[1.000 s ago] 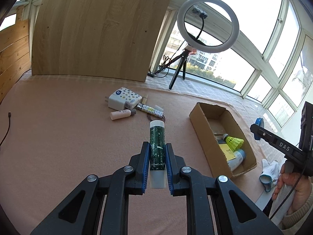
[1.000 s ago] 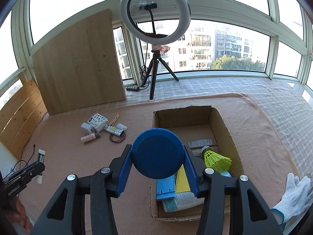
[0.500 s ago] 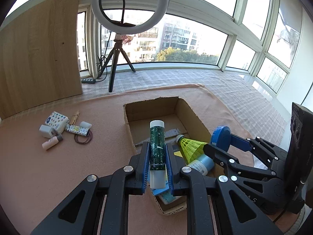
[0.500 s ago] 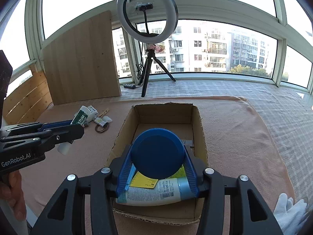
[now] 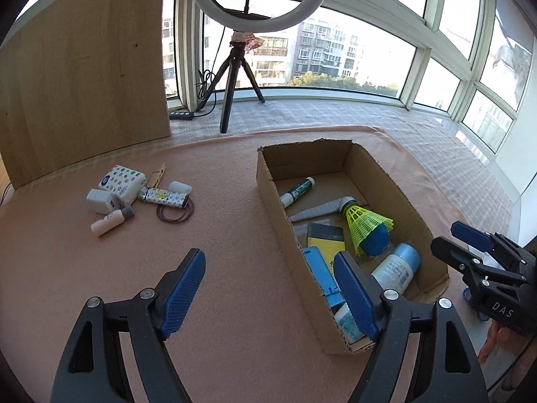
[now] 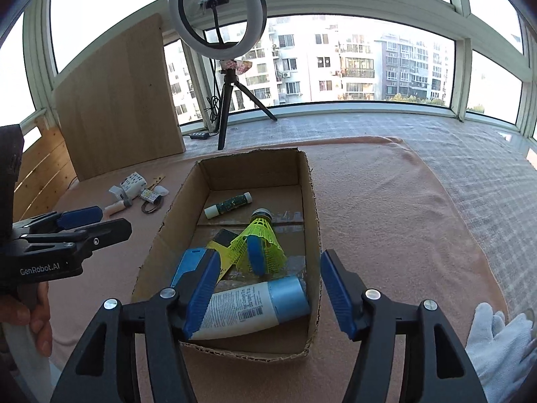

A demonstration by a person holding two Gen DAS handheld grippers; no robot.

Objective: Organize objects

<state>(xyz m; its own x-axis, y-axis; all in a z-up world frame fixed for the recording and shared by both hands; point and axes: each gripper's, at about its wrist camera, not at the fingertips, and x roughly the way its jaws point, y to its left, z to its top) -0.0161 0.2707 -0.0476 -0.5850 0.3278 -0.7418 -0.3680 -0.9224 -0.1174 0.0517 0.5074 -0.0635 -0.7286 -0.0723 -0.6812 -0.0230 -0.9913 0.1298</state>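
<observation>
A cardboard box (image 5: 268,181) sits on the pink cloth. Inside it a green tube with white ends (image 5: 297,192) lies near the far wall, also seen in the right wrist view (image 6: 228,205). My left gripper (image 5: 268,258) hangs over the box's left wall, its jaws opening with nothing between them. My right gripper (image 6: 270,257) is above the box's near end, jaws opening too. A blue disc (image 6: 255,255) stands on edge against the yellow shuttlecock (image 6: 265,238), below the jaws and free of the pads. A white bottle with a blue cap (image 6: 255,305) lies underneath.
Loose items lie on the cloth left of the box: a tissue pack (image 5: 122,181), a patterned lighter (image 5: 164,198), hair ties (image 5: 175,215), a small bottle (image 5: 110,222). A ring light tripod (image 5: 235,77) and wooden board (image 5: 84,67) stand behind. A white glove (image 6: 496,339) lies right.
The left gripper swung over the box, opened and let go of the green tube, which now lies inside. The right gripper opened and the blue disc dropped beside the shuttlecock.
</observation>
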